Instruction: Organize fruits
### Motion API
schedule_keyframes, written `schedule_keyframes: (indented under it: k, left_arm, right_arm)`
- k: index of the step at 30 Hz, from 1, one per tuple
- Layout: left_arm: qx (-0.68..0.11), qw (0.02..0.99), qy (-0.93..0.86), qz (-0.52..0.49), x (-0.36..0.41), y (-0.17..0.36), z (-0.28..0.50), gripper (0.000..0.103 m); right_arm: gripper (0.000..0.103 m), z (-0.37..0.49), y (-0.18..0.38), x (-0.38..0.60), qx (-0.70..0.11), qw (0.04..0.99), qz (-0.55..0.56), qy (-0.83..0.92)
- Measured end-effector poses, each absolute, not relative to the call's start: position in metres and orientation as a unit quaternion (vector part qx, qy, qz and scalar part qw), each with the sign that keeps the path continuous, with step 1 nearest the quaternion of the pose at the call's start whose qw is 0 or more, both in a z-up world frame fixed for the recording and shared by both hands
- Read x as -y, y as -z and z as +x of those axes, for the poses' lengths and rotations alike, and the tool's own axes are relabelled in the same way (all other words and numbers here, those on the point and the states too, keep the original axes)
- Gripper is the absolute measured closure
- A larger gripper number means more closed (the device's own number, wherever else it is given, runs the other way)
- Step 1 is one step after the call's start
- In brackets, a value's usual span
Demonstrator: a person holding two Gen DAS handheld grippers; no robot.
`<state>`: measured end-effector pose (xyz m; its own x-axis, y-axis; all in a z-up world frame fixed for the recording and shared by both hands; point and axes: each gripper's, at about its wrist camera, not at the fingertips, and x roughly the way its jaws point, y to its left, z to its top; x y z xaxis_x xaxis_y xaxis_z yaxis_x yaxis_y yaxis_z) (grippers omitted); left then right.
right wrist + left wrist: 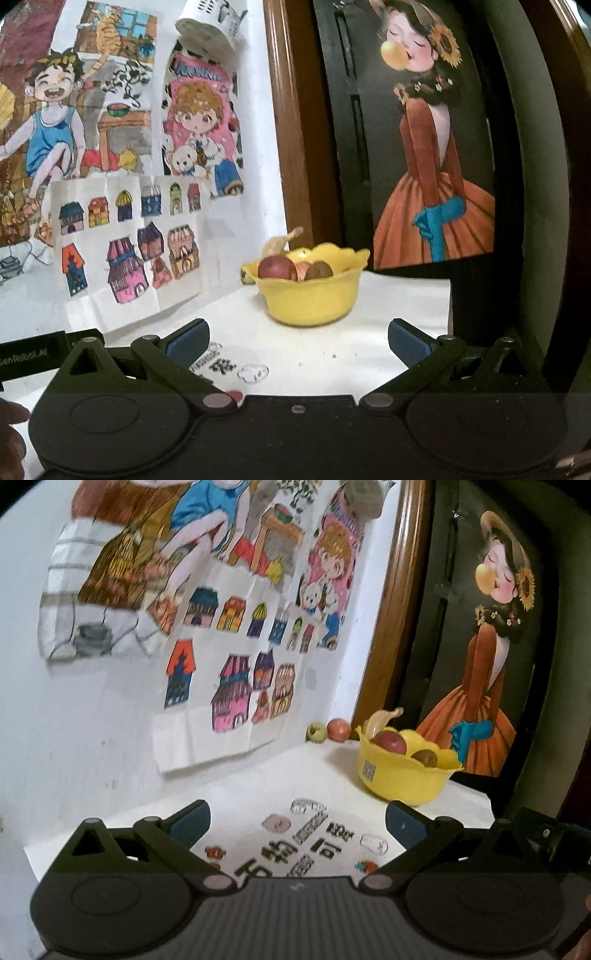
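Drawings [229,635] hang behind the yellow bowl [310,295]; only the left view shows two loose fruits [328,731] behind it; both grippers' jaws gape empty.

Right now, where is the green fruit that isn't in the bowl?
In the left wrist view, the green fruit sits on the white table against the back wall, beside a red apple, left of the yellow bowl.

fruits [391,743] in bowl [402,779], bowl on table [258,782]
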<state>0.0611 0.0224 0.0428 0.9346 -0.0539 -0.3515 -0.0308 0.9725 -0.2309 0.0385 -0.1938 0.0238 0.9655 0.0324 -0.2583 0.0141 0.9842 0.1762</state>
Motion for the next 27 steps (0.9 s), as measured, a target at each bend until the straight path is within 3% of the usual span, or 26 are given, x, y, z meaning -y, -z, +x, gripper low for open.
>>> schedule_keyframes:
  k: [27]
  left_arm:
    - [-0.219,0.971,-0.009,-0.092,-0.018,-0.015,0.057,0.000]
  right_arm:
    - [0.001,0.038,0.008,0.197,-0.180,0.980,0.088,-0.004]
